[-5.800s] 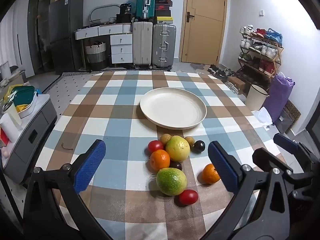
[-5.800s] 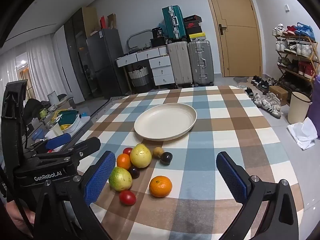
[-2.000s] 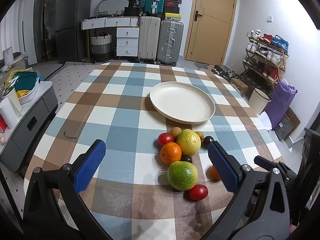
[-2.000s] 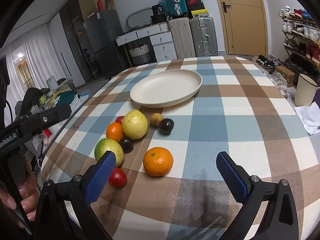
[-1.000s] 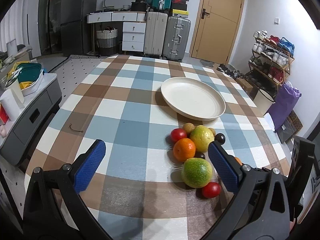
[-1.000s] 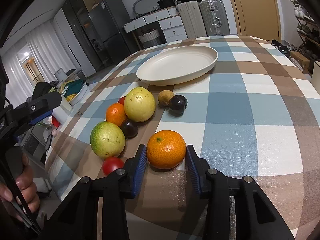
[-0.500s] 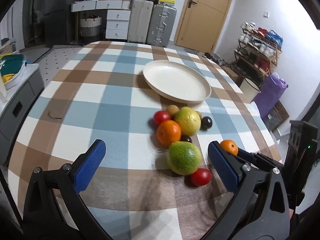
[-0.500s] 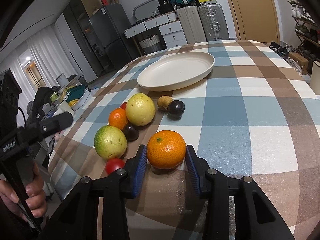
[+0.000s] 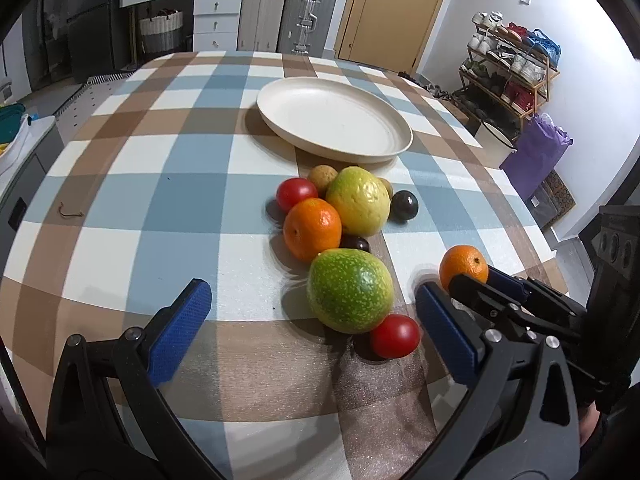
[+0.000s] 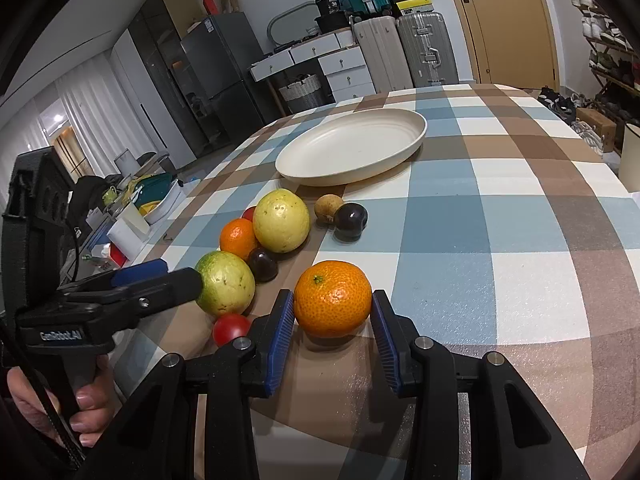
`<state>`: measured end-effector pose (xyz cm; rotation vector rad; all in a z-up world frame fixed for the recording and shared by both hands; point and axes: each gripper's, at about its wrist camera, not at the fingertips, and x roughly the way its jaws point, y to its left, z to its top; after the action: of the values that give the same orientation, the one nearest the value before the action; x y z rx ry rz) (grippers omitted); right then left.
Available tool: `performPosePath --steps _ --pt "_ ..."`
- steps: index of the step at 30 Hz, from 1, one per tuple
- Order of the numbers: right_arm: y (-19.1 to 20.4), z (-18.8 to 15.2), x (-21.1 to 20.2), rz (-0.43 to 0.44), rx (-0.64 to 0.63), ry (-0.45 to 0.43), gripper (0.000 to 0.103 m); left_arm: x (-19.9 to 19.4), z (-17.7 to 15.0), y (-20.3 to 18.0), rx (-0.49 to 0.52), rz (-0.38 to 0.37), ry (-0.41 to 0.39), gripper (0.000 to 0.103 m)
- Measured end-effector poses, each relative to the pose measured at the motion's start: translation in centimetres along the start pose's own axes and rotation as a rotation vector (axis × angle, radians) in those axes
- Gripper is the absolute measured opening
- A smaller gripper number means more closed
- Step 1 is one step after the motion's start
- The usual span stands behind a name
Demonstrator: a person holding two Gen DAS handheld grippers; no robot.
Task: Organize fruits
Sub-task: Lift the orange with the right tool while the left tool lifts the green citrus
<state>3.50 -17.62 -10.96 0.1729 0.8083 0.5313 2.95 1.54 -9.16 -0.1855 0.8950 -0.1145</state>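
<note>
My right gripper (image 10: pixel 332 304) is shut on an orange (image 10: pixel 333 300) low over the checked tablecloth, with a blue pad pressed on each side. The left wrist view shows that same orange (image 9: pixel 464 266) at the right, in the right gripper (image 9: pixel 476 280). My left gripper (image 9: pixel 312 296) is open, its fingers wide apart around a green speckled fruit (image 9: pixel 350 290) and a red tomato (image 9: pixel 394 336). Behind these lie a second orange (image 9: pixel 313 229), a yellow-green fruit (image 9: pixel 358 200), another tomato (image 9: pixel 296 194) and a dark plum (image 9: pixel 404 206). Beyond the pile sits an empty cream plate (image 9: pixel 332 120).
A small brown fruit (image 9: pixel 322 176) lies by the plate's near rim, and a small dark fruit (image 9: pixel 356 244) sits between the orange and the green one. A person's hand (image 10: pixel 60 404) grips the left gripper's handle. A purple bag (image 9: pixel 532 156) and a shoe rack (image 9: pixel 508 68) stand beyond the table's right edge.
My left gripper has dropped and tilted down toward the fruit pile, so the green fruit and tomato now sit between its open fingers. The right gripper stays shut on the orange, barely moved.
</note>
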Motion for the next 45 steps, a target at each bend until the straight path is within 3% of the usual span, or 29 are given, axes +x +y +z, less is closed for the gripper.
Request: performPosePath --steps 10,15,19,25,36,45 --pt "-0.2 -0.2 -0.2 0.000 0.005 -0.005 0.040 1.2 0.2 0.4 -0.028 -0.063 0.021 0.093" --pt "-0.3 -0.3 -0.3 -0.001 0.011 -0.010 0.040 1.9 0.2 0.3 -0.029 -0.105 0.042 0.074" --pt "-0.4 -0.3 -0.3 -0.001 0.014 -0.014 0.040 2.2 0.0 0.5 -0.042 -0.191 0.049 0.047" --pt "-0.5 -0.3 -0.4 -0.003 0.013 -0.019 0.040 2.0 -0.1 0.8 -0.052 -0.252 0.039 0.047" --pt "0.0 0.6 -0.7 0.004 -0.008 -0.040 0.040 -0.8 0.5 0.3 -0.033 -0.282 -0.013 0.047" --pt "0.3 2.9 -0.9 0.025 -0.032 -0.064 0.040 -3.9 3.3 0.7 -0.018 -0.302 -0.091 0.047"
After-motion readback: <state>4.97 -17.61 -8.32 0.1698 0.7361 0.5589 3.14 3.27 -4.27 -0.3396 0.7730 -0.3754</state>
